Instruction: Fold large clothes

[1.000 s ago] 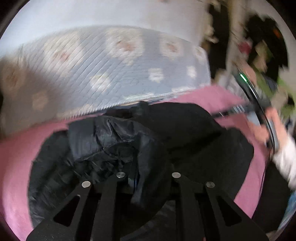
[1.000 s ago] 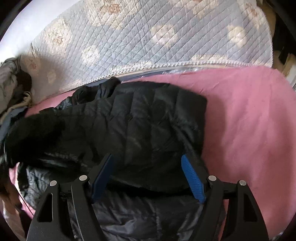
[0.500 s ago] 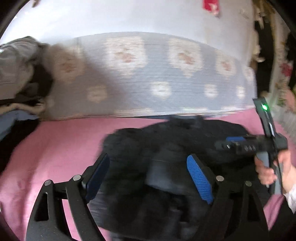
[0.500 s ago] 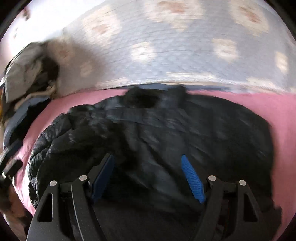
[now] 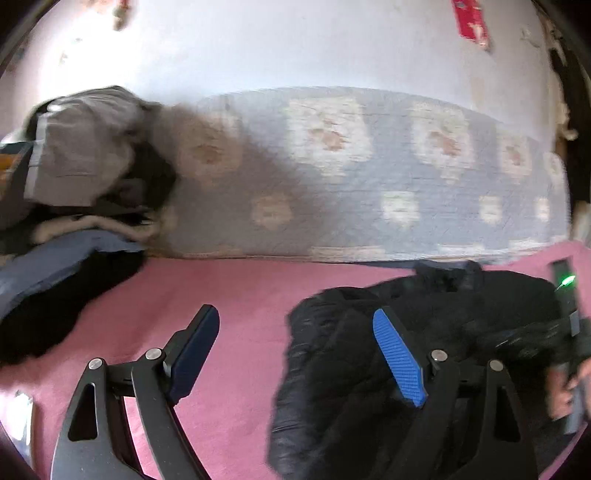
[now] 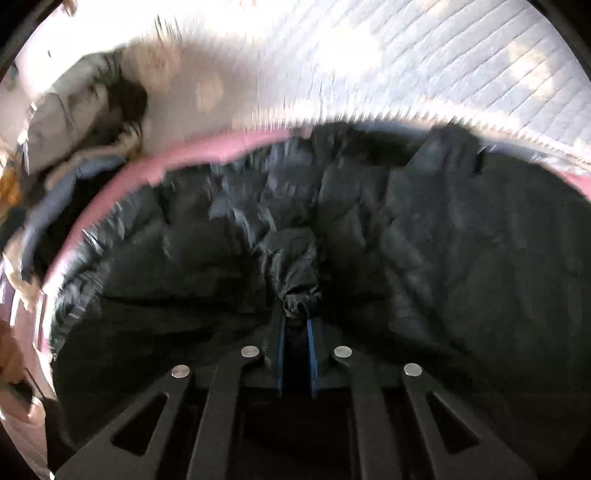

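Puffer jacket [image 6: 369, 229] fabric sits pinched in the right gripper [image 6: 295, 332], so lift slowly while the left gripper [image 5: 295, 354], spread empty, steadies its left edge.

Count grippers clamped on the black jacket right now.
1. The right gripper is shut on a bunch of the black jacket. The left gripper is open over the pink sheet.

You will find no legible text, label, brand or number in either view. The red tag [image 5: 471, 16] on the wall at the top of your left wrist view carries pale marks too blurred to read. The quilted cover [image 5: 369, 177] shows only a printed flower pattern, no lettering.
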Tool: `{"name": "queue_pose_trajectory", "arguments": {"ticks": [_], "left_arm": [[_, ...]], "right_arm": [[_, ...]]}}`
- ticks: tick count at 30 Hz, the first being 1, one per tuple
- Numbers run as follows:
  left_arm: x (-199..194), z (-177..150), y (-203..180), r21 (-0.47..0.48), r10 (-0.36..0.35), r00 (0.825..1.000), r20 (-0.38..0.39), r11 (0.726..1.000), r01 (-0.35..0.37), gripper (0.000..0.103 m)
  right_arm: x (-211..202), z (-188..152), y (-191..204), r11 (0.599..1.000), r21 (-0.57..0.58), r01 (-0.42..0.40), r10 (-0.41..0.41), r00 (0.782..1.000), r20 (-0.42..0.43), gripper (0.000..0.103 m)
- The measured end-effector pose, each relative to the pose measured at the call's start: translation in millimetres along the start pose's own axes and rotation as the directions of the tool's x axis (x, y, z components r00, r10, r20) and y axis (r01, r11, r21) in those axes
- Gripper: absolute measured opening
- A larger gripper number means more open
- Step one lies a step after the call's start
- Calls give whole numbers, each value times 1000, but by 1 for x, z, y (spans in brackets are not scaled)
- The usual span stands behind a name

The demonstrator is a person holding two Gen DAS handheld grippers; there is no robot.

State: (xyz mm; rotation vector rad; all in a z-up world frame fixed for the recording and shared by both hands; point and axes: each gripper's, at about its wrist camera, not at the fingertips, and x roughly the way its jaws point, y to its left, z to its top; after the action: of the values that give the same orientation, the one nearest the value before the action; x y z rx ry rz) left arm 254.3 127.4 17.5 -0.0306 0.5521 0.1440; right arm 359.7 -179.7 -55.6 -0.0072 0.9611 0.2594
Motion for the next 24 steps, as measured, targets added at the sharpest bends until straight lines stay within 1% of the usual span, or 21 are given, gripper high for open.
{"name": "queue_pose_trajectory", "arguments": {"ticks": [1,3,4,5,6,7,8,9,11,12,15,17,18,20,22,23,24], "left_arm": [[-5,0,2,-22,21,1000,7,1000,-21,84],[-11,2,5,-61,-21,1000,16,998,22,86],[-12,3,5,-66,-39,999,12,997,40,86],[-12,3,4,-64,-36,999,8,997,37,86],[-10,3,1,-56,-25,1000,4,998,25,86],[-8,3,-2,-44,-21,1000,-5,999,21,86],[-5,1,-5,-30,-20,1000,-15,999,19,86],[-1,-1,-9,-16,-12,1000,-24,1000,11,86],[6,-6,-16,15,4,999,-43,1000,-3,86],[11,-9,-21,36,6,998,-58,999,-3,86],[23,-18,-34,94,12,995,-96,996,-3,86],[32,-24,-44,126,7,990,-140,992,11,86],[37,-26,-46,121,-12,985,-173,992,33,86],[49,-34,-48,63,-76,964,-256,993,95,86],[58,-42,-50,19,-102,945,-309,993,114,86],[62,-44,-52,12,-114,939,-325,992,124,86],[65,-46,-54,19,-108,938,-331,992,121,86]], "right_arm": [[-13,4,-6,999,3,53,-53,998,30,10],[-45,10,-22,997,26,68,-70,990,124,10],[-58,14,-31,992,42,116,-121,983,140,10],[-66,17,-38,986,61,154,-161,975,150,10],[-81,20,-51,978,97,185,-199,964,177,10],[-95,22,-65,971,134,197,-222,953,206,10],[-103,24,-74,965,155,211,-242,946,217,10],[-113,24,-90,948,189,256,-295,930,218,10],[-121,23,-110,928,228,294,-341,917,206,10],[-123,20,-122,920,252,299,-350,918,187,10],[-127,9,-151,908,305,288,-338,932,128,10],[-125,5,-159,907,313,284,-329,938,104,10],[-124,4,-161,904,308,296,-334,939,79,10],[-118,0,-163,896,303,326,-355,934,45,10],[-118,-4,-164,901,280,330,-351,936,24,10],[-118,-8,-166,902,274,334,-352,936,16,10],[-118,-11,-167,904,276,327,-342,940,6,10]]}}
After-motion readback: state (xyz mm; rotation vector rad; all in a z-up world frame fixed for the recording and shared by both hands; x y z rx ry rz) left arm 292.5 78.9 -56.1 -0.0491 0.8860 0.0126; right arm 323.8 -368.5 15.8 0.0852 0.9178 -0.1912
